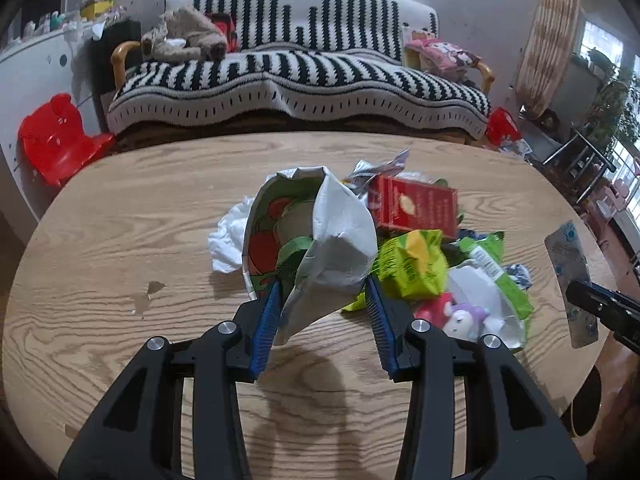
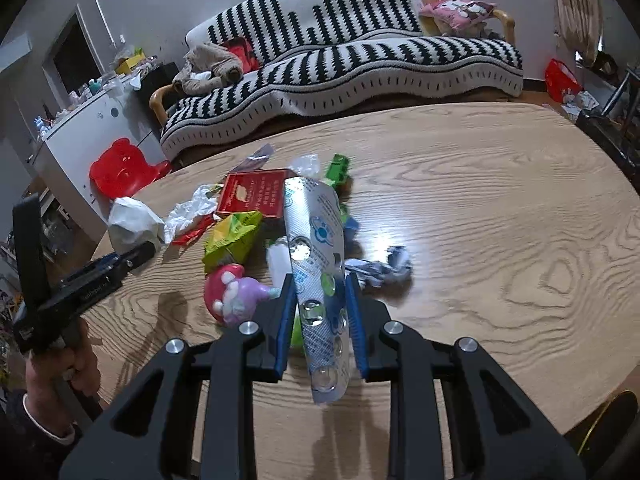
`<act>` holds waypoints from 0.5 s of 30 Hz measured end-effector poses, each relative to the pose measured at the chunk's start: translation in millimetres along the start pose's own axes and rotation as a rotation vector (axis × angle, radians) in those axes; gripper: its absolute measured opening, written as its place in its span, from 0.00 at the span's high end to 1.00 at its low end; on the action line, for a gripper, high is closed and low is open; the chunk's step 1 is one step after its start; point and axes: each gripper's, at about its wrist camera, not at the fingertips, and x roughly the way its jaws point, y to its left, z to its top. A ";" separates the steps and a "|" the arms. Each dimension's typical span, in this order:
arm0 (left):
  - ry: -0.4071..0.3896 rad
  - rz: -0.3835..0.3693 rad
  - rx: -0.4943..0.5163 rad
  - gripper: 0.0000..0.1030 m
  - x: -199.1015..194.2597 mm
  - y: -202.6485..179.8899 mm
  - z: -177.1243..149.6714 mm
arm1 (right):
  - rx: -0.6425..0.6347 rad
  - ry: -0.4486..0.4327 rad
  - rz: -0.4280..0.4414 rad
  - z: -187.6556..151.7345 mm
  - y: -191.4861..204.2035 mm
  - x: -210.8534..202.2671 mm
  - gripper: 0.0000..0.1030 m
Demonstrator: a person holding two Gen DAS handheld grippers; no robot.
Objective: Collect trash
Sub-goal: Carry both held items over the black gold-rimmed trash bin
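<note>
My left gripper (image 1: 322, 284) is shut on a crumpled white paper bag (image 1: 340, 220) printed with tomatoes, held just above the wooden table (image 1: 120, 208). In the right wrist view that bag (image 2: 132, 224) shows at the left, at the tip of the left gripper (image 2: 120, 264). My right gripper (image 2: 320, 280) is shut on a silver blister pack (image 2: 316, 240), which stands up between the blue pads. Behind both lies a trash pile: a red box (image 1: 416, 208), a green-yellow snack bag (image 1: 412, 264), white tissue (image 1: 228, 236) and a crumpled blue-white wrapper (image 2: 384, 268).
A pink and purple toy (image 2: 236, 292) lies in the pile near the grippers. A striped sofa (image 1: 300, 72) stands behind the table, with a red bear-shaped chair (image 1: 52, 136) at the left. A person's hand (image 2: 60, 364) holds the left gripper's handle.
</note>
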 end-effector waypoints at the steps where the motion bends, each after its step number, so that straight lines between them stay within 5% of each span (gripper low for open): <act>1: -0.006 -0.005 0.014 0.59 -3.3 -7.7 0.5 | -0.002 -0.003 -0.011 -2.1 -4.8 -6.6 0.76; 7: -0.020 -0.117 0.113 0.59 -14.5 -83.1 1.5 | 0.058 -0.070 -0.147 -23.7 -77.8 -75.4 0.75; 15: 0.023 -0.456 0.381 0.59 -25.2 -300.1 -43.5 | 0.271 -0.106 -0.404 -90.9 -210.1 -185.7 0.75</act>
